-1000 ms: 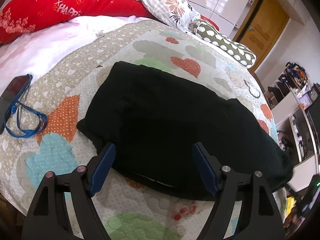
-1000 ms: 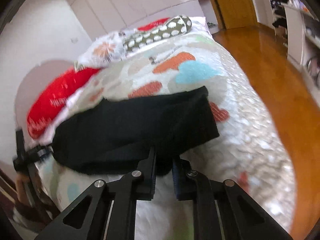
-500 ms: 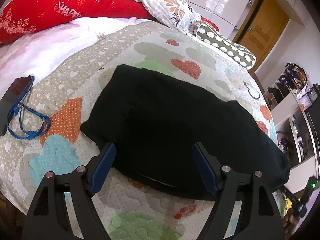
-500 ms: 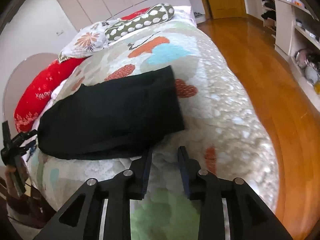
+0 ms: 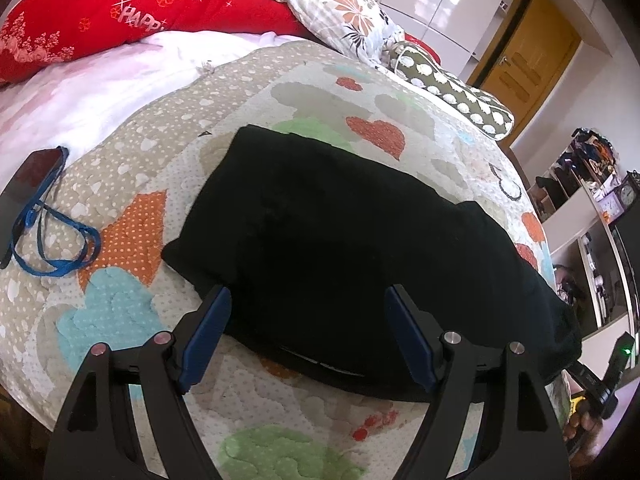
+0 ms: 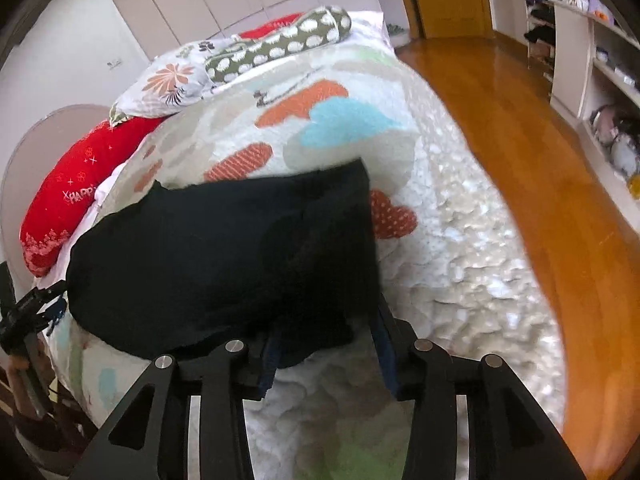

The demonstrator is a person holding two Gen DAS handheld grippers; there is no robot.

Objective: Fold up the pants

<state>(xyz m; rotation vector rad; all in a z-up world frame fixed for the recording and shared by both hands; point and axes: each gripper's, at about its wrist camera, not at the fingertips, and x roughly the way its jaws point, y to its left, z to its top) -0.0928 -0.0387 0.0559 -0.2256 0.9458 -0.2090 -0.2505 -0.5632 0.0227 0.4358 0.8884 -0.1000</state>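
On the bed, atop a quilt (image 5: 304,92) printed with hearts, lay the black pants (image 5: 352,240), folded into a broad dark slab running across the bed. Left gripper (image 5: 306,300): jaws spread wide, holding nothing, blue pads poised over the pants' near edge; whether the pads touched the cloth could not be told. Right gripper (image 6: 326,332): jaws parted, a bunched corner of the pants (image 6: 224,256) lying between the pads; the view was blurred, and a firm pinch could not be confirmed. Phone (image 5: 28,188) with blue lanyard (image 5: 60,248): on the quilt, well to the left of the pants. Red pillow (image 5: 132,12), floral pillow (image 5: 340,12) and spotted bolster (image 5: 452,92): ranged along the head of the bed. Wood floor (image 6: 532,152) and shelves (image 6: 588,60): beside the bed.
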